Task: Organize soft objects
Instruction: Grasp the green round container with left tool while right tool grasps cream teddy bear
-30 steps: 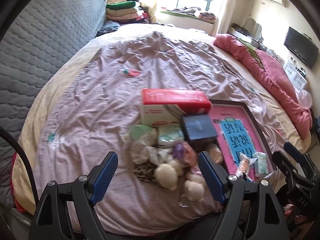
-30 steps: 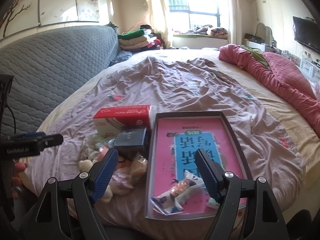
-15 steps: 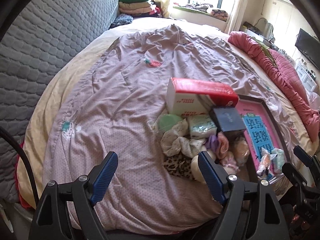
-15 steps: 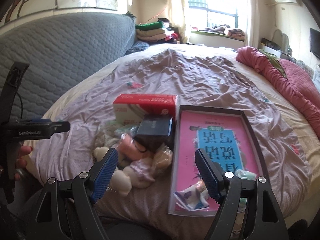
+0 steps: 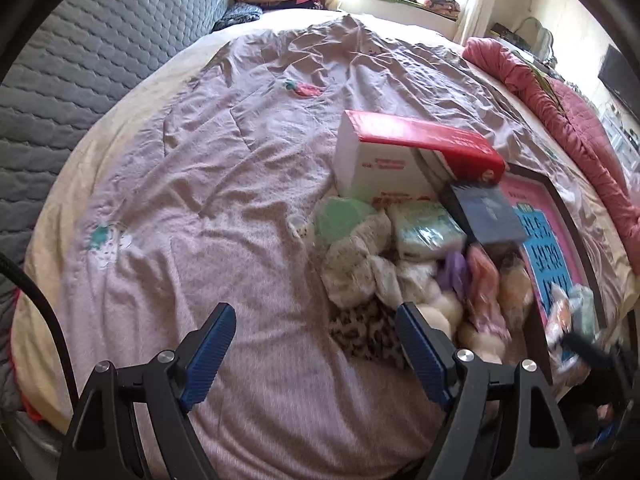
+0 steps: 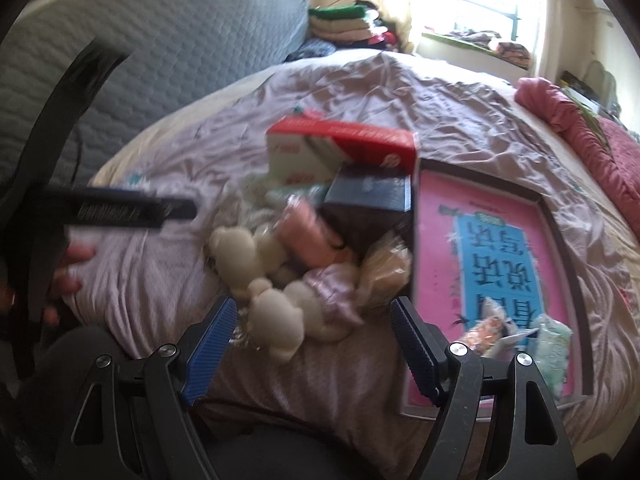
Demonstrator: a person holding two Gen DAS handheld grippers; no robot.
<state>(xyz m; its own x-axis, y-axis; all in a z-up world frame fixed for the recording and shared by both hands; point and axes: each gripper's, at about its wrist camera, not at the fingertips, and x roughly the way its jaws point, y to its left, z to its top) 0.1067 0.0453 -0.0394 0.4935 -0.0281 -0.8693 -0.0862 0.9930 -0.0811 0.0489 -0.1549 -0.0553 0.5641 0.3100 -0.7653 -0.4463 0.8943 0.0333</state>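
Both grippers — left (image 5: pixel 316 340), right (image 6: pixel 310 332) — gape wide, empty; aim squarely over one plush (image 6: pixel 276 328), seemingly cream, before squeezing.

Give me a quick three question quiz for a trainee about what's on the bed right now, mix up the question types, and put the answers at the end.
1. True or false: the right gripper is clamped on the cream plush toy.
2. Multiple choice: what lies inside the pink tray? A) small wrapped packets B) the leopard-print cloth C) the red and white box
3. Fill in: the dark blue box sits between the red and white box and the ____.

Key
1. False; its fingers stand apart with the toy lying free.
2. A, the small wrapped packets.
3. Pink tray.
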